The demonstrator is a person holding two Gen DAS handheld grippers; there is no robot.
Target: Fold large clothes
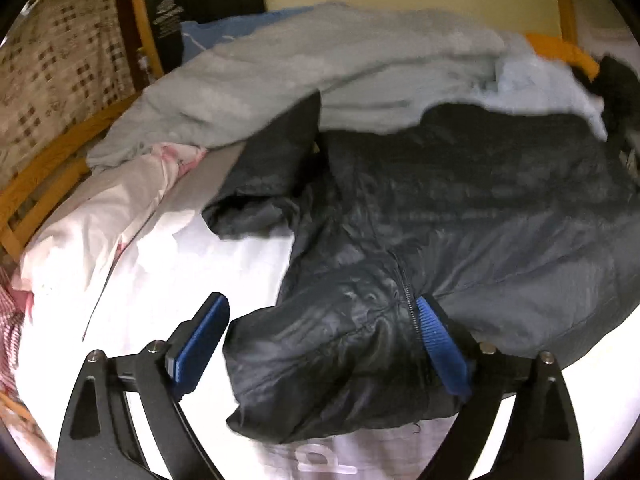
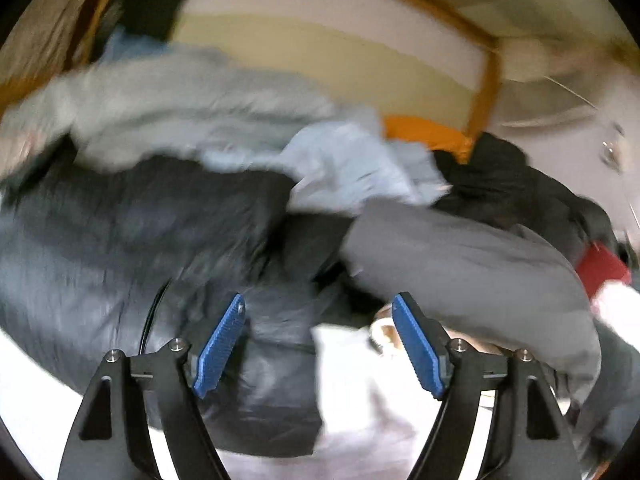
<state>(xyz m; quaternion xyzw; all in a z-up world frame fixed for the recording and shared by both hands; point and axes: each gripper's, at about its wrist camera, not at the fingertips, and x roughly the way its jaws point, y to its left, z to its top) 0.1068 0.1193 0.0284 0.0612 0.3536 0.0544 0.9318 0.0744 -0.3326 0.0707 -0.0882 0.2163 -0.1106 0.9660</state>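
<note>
A dark, shiny padded jacket (image 1: 460,208) lies spread on the white bed sheet (image 1: 192,272), one sleeve (image 1: 264,176) bent up at its left. My left gripper (image 1: 320,302) stands wide open over the jacket's near corner. The zipper edge rests against its right pad (image 1: 440,344), while its left pad (image 1: 200,344) is clear of the cloth. In the blurred right wrist view my right gripper (image 2: 320,300) is open too. The jacket (image 2: 120,232) lies under its left finger, with white sheet (image 2: 352,380) between the jaws.
A pale grey-green garment (image 1: 320,64) and light blue cloth (image 1: 540,84) are heaped behind the jacket. Pink-white bedding (image 1: 100,208) lies left, by the wooden bed frame (image 1: 52,160). A grey garment (image 2: 460,264), black clothes (image 2: 508,176) and a red item (image 2: 600,268) lie right.
</note>
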